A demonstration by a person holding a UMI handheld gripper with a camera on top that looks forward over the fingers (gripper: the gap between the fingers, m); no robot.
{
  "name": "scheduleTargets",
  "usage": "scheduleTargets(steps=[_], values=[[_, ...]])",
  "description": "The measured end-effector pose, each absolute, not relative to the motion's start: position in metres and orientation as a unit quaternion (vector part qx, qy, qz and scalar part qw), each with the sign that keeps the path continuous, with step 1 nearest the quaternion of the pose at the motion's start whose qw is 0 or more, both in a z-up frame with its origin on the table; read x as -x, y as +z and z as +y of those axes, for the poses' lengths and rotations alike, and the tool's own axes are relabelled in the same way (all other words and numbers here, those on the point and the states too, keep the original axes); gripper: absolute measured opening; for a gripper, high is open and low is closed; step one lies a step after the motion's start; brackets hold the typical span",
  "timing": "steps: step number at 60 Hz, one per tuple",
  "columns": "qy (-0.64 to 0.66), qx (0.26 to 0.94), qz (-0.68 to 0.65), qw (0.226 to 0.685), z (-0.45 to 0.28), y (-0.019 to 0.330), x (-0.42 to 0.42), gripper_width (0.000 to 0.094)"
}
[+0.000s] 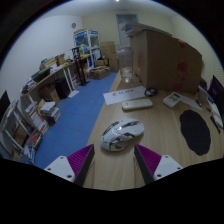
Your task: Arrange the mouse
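A: Gripper view — gripper (113,160) state?
B: Open, holding nothing. Mouse (122,134) sat on worktop (150,125), just ahead between the fingers at 12 o'clock; black mousepad (195,131) at 2.

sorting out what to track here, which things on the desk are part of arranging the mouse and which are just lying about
Part of the job:
- mouse, just ahead of the open tool, untouched
- dark mouse mat, beside the mouse, likely its spot

Lying about:
- keyboard
- white sheet
- small pale device
- cardboard box
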State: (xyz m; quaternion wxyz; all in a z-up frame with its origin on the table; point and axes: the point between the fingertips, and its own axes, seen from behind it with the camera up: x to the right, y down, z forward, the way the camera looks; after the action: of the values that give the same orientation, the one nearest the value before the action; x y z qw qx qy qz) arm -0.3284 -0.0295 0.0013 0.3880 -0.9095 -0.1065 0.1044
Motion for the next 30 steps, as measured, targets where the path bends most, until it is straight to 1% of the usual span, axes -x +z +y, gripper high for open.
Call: scheduleTargets(steps=[5, 6, 8, 12, 21, 24, 26, 30], values=[[0.093, 0.913, -0.1, 0.385, -0.012, -0.011, 0.334, 0.0831], [0.088, 0.914, -0.097, 0.383, -0.009, -0.014, 0.333, 0.0841], [0.072, 0.912, -0.095, 0.393, -0.001, -0.013, 0.33, 0.0837], [0.049, 0.914, -0.089, 0.392, 0.012, -0.016, 0.332, 0.0842], [0.035, 0.911, -0.057, 0.406, 0.041, -0.015, 0.338, 0.0841], [0.03, 0.911, -0.047, 0.409, 0.048, -0.015, 0.339, 0.0823], [0.026, 0.91, -0.042, 0.411, 0.052, -0.015, 0.339, 0.078], [0.022, 0.906, -0.034, 0.42, 0.06, -0.016, 0.337, 0.0572]])
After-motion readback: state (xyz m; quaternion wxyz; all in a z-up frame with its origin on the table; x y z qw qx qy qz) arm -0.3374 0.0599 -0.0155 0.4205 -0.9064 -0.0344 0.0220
